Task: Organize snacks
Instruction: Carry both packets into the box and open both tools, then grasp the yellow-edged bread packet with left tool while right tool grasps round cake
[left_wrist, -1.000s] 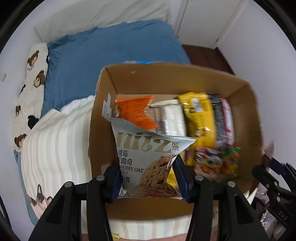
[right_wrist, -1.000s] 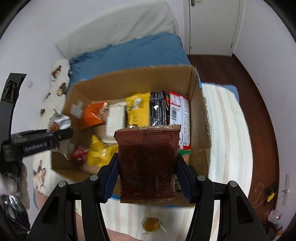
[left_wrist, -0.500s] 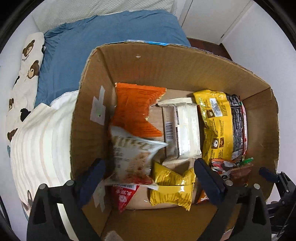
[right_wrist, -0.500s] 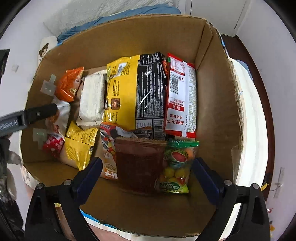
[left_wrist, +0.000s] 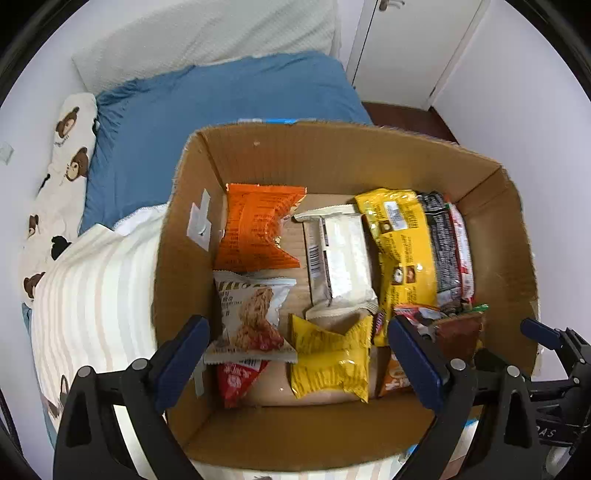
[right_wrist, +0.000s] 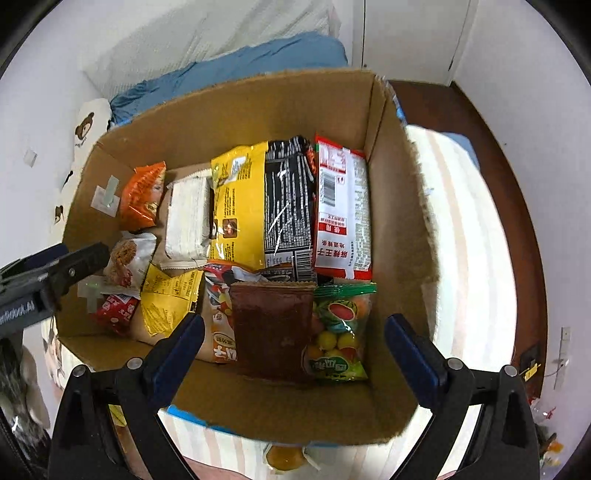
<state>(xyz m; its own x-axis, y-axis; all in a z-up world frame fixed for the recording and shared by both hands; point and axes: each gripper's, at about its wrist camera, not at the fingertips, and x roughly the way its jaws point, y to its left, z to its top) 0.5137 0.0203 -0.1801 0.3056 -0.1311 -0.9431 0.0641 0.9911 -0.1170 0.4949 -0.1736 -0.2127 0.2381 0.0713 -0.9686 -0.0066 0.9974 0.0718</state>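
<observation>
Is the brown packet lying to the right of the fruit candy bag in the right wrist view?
No, the brown packet lies left of the fruit candy bag.

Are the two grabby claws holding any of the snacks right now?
No. The left gripper and right gripper both stand wide open over the cardboard box. The cookie packet and brown packet lie loose inside.

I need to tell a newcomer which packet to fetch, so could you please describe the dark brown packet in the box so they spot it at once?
Look into the open cardboard box on the striped bedding. Along its near wall, the dark brown packet lies flat between an orange-and-white packet and a bag of colourful fruit candies. It is the only plain, unprinted, reddish-brown wrapper there.
</observation>
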